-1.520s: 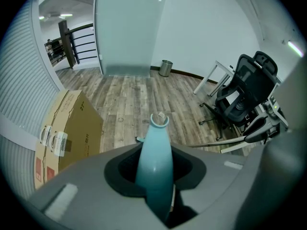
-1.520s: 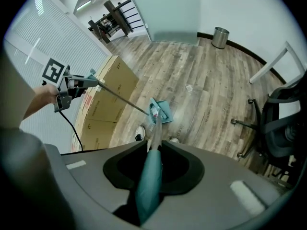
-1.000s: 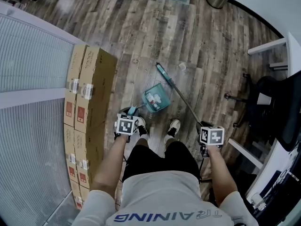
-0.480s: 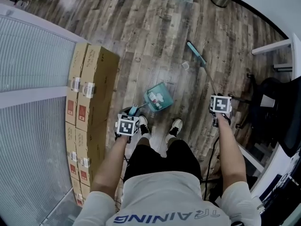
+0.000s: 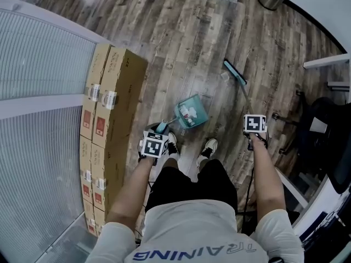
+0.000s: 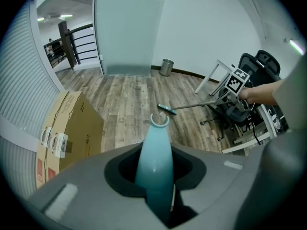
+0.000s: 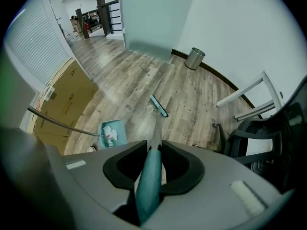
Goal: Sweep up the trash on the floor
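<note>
Our left gripper [image 6: 154, 172] is clamped on the teal dustpan handle [image 6: 154, 145]. The handle runs out past the fingertips and down to the dustpan [image 5: 190, 112] on the wood floor [image 5: 175, 32]. White trash [image 5: 188, 113] already lies in the pan. Our right gripper [image 7: 152, 166] is closed around the teal broom grip [image 7: 147, 188]. The shaft runs on ahead of those fingertips to the broom head [image 5: 235, 72], which is on the floor. A small pale scrap [image 5: 224, 76] lies just beside the head, on the side toward the dustpan. Cardboard boxes [image 5: 112, 108] stand to the left of the left fingers.
</note>
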A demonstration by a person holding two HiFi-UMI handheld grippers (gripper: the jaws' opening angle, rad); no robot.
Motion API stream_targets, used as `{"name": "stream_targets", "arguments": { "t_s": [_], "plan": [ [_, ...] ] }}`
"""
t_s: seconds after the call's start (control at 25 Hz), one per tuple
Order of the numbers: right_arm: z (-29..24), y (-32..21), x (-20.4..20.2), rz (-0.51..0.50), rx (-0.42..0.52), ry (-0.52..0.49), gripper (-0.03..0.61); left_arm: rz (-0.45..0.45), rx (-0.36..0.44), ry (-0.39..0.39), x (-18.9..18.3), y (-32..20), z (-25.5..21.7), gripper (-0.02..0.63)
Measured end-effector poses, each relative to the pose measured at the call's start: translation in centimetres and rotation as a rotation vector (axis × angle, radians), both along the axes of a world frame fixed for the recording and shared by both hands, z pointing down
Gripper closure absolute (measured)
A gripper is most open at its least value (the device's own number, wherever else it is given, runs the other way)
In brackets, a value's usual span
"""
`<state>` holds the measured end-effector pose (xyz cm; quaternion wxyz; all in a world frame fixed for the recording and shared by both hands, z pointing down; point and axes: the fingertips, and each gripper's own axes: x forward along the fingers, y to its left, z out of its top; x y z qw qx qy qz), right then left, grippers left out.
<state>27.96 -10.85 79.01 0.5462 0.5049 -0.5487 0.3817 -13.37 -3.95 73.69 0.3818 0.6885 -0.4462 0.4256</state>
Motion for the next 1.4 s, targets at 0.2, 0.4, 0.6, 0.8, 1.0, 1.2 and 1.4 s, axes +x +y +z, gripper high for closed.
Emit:
{"name": "stream_targets", "arguments": {
  "t_s": [0.2, 0.4, 0.6, 0.8, 1.0, 1.2, 1.4],
  "plan": [
    [0.1, 1.3, -0.4, -0.041, 0.008, 0.006, 0.468, -0.002, 0.002, -0.002, 0.0, 0.1, 0.0, 0.512],
    [-0.9, 3.0, -1.1, -0.072, -0.012, -0.011, 0.468, -0.001, 0.005, -0.003, 0.1, 0.1, 0.1, 0.512],
    [-1.5, 6.8, -3.2, -0.112, -0.053, -0.060, 0.468, -0.001, 0.014, -0.001, 0.2, 0.2, 0.2, 0.512],
    [-2.2, 10.7, -5.4, -0.102, -0.081, -0.094, 0.468, -0.002, 0.019, 0.006, 0.3, 0.4, 0.1, 0.512],
    [-3.1, 14.7, -8.7, -0.091, -0.137, -0.151, 0.468, -0.002, 0.021, 0.006, 0.1, 0.1, 0.2, 0.511],
    [-4.1, 19.4, -11.3, -0.023, -0.242, -0.234, 0.469, -0.004, 0.021, 0.008, 0.0, 0.2, 0.3, 0.511],
    [-4.5, 20.3, -12.8, 0.034, -0.200, -0.276, 0.469, 0.001, 0.025, 0.013, 0.0, 0.0, 0.2, 0.511]
  ]
}}
